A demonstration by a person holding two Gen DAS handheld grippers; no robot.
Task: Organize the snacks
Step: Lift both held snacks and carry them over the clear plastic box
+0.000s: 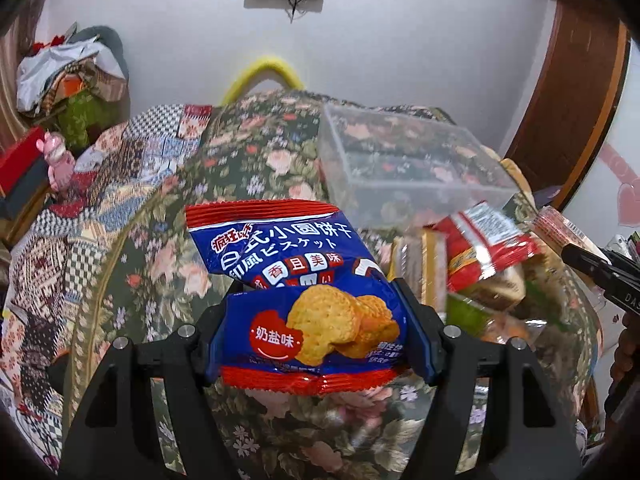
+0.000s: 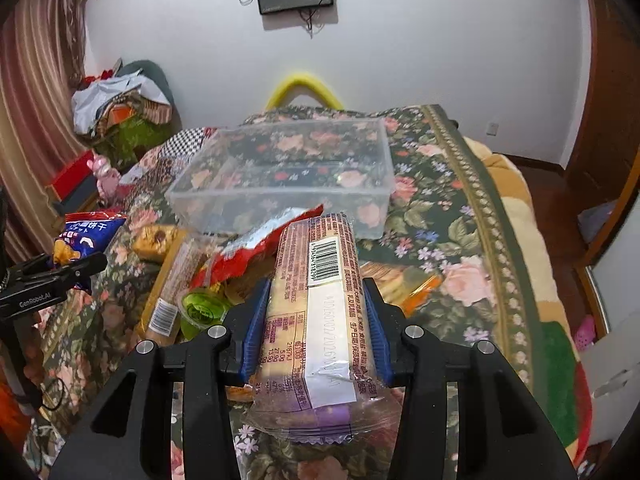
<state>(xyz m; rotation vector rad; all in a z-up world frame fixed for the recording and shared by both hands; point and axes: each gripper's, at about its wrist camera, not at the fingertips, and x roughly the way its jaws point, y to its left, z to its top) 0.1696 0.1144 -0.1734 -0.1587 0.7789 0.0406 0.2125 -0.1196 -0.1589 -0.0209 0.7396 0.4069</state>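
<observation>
My left claw (image 1: 316, 330) pinches 1 blue biscuit bag (image 1: 296, 280) between both pads, bag held above the floral cloth (image 1: 168, 208). My right claw (image 2: 316, 332) pinches 1 long cracker pack (image 2: 316, 312), barcode side up. There is 1 clear box (image 2: 280, 176) on the cloth behind the snack pile; it shows only the cloth through its bottom. In pile, right view: 1 red bag (image 2: 248, 248), 1 green cup (image 2: 202, 310), 1 gold pack (image 2: 166, 280), approx.; more is hidden under my pack. Right view shows the left claw w/ blue bag at left edge. Left view shows only the right claw tip at right edge.
</observation>
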